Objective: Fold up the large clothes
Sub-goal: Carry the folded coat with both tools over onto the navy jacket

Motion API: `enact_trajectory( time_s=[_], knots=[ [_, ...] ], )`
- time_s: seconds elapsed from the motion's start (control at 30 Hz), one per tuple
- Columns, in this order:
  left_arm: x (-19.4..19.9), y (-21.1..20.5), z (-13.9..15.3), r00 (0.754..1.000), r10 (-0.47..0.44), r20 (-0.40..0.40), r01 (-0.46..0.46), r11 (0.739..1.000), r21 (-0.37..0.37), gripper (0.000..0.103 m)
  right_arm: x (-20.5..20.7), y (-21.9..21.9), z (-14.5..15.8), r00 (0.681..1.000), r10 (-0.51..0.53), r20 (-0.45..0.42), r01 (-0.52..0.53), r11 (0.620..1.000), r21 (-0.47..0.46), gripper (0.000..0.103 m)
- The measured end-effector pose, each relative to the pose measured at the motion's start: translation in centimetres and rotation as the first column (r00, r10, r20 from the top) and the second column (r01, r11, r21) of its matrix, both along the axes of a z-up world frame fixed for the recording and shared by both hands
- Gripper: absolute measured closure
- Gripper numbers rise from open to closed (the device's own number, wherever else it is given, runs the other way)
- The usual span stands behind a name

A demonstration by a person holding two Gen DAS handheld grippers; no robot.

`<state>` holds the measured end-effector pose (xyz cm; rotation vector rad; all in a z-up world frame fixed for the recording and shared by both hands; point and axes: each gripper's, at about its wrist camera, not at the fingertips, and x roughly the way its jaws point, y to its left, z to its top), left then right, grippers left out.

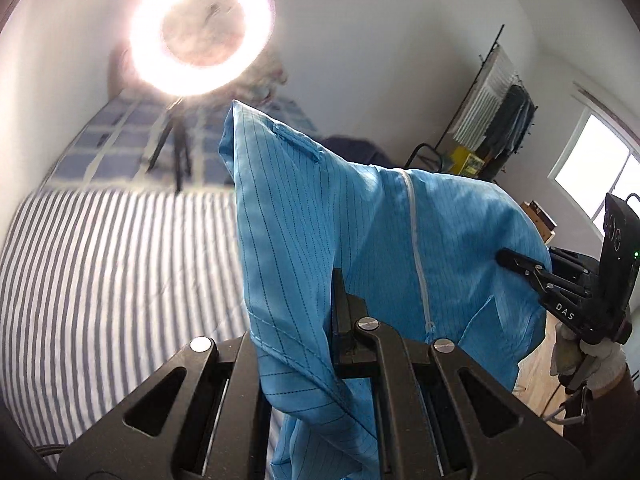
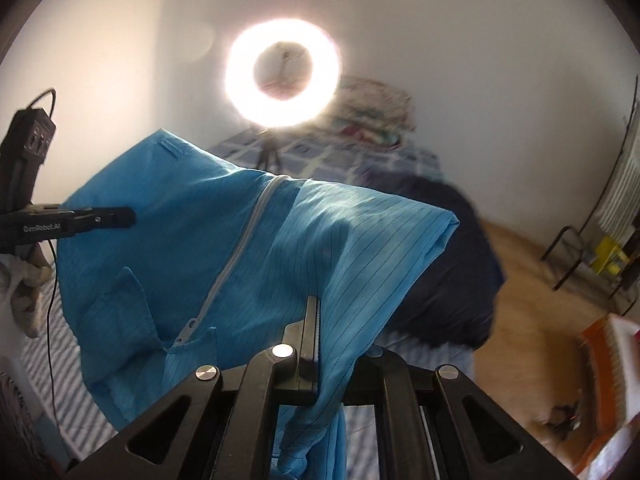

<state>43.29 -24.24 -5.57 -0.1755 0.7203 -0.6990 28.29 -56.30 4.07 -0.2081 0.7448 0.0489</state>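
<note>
A large light-blue garment [image 1: 304, 216] with thin dark stripes and a white zipper [image 1: 416, 248] hangs in the air above the bed, stretched between both grippers. In the left wrist view my left gripper [image 1: 337, 278] is shut on a fold of its cloth, which drapes over the left finger. My right gripper [image 1: 505, 258] pinches the garment's far right edge, held by a gloved hand [image 1: 596, 356]. In the right wrist view the right gripper [image 2: 314, 306] is shut on the blue garment [image 2: 192, 240], and the left gripper [image 2: 129, 216] bites its left side.
Below lies a bed with a grey-and-white striped sheet [image 1: 100, 264] and a blue checked blanket [image 1: 120, 140]. A dark navy garment [image 2: 448, 264] lies on the bed. A glaring ring light [image 2: 240, 76] on a tripod stands behind. A clothes rack [image 1: 496, 92], chair [image 2: 568, 256] and wooden floor [image 2: 532, 320] are at right.
</note>
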Motion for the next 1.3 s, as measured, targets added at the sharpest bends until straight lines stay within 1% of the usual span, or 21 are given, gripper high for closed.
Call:
enact_trajectory(
  time_s=[0.2, 0.33, 0.4, 0.47, 0.57, 0.63, 0.7, 0.77, 0.8, 0.87, 0.93, 1.03, 1.17, 1.3],
  knots=[
    [4.0, -5.6, 4.8, 0.997, -0.016, 0.075, 0.018, 1.0, -0.025, 0.1, 5.0, -4.3, 4.6, 0.996, -0.044, 0.073, 0.05, 0.995, -0.089, 0.1],
    [6.5, -8.9, 7.3, 0.995, -0.019, 0.102, 0.025, 0.998, -0.053, 0.1, 8.4, -6.9, 7.2, 0.991, -0.073, 0.114, 0.086, 0.989, -0.122, 0.1],
    [7.8, -10.6, 8.3, 0.993, -0.021, 0.113, 0.028, 0.998, -0.059, 0.1, 10.0, -8.1, 7.9, 0.987, -0.086, 0.132, 0.104, 0.986, -0.129, 0.1],
    [8.9, -12.1, 9.0, 0.992, -0.023, 0.123, 0.03, 0.998, -0.057, 0.1, 11.6, -9.3, 8.3, 0.984, -0.103, 0.144, 0.12, 0.986, -0.115, 0.1],
    [11.0, -14.2, 9.3, 0.992, -0.028, 0.12, 0.036, 0.997, -0.066, 0.1, 13.7, -11.0, 8.5, 0.98, -0.126, 0.154, 0.143, 0.984, -0.102, 0.1],
    [12.2, -15.1, 9.2, 0.993, -0.03, 0.113, 0.039, 0.996, -0.075, 0.1, 14.6, -12.3, 8.1, 0.977, -0.142, 0.161, 0.157, 0.984, -0.087, 0.1],
    [13.8, -16.0, 8.7, 0.994, -0.033, 0.102, 0.042, 0.995, -0.086, 0.1, 15.4, -13.8, 7.6, 0.973, -0.164, 0.164, 0.172, 0.984, -0.038, 0.1],
    [15.9, -16.8, 7.6, 0.997, -0.05, 0.065, 0.058, 0.991, -0.123, 0.1, 15.9, -15.4, 6.8, 0.97, -0.179, 0.164, 0.182, 0.983, -0.003, 0.1],
    [16.6, -17.2, 7.0, 0.997, -0.058, 0.05, 0.064, 0.988, -0.14, 0.1, 16.7, -16.2, 6.0, 0.969, -0.189, 0.161, 0.19, 0.982, 0.009, 0.1],
    [18.0, -18.1, 5.8, 0.998, -0.06, 0.031, 0.064, 0.986, -0.151, 0.1, 17.6, -17.7, 4.5, 0.968, -0.202, 0.15, 0.197, 0.979, 0.05, 0.1],
    [19.5, -18.6, 4.4, 0.998, -0.058, 0.0, 0.057, 0.985, -0.165, 0.1, 19.0, -19.4, 2.9, 0.966, -0.221, 0.138, 0.205, 0.971, 0.123, 0.1],
    [21.6, -19.5, 2.4, 0.998, -0.051, -0.027, 0.046, 0.985, -0.165, 0.1, 20.5, -20.9, 0.9, 0.963, -0.241, 0.123, 0.216, 0.959, 0.185, 0.1],
    [23.4, -21.0, 0.2, 0.999, -0.048, -0.025, 0.044, 0.989, -0.141, 0.1, 22.3, -22.1, -1.7, 0.959, -0.263, 0.103, 0.239, 0.95, 0.201, 0.1],
    [24.9, -22.4, -2.0, 0.998, -0.057, -0.027, 0.054, 0.99, -0.129, 0.1, 23.9, -22.2, -3.2, 0.961, -0.26, 0.092, 0.244, 0.958, 0.152, 0.1]
  ],
)
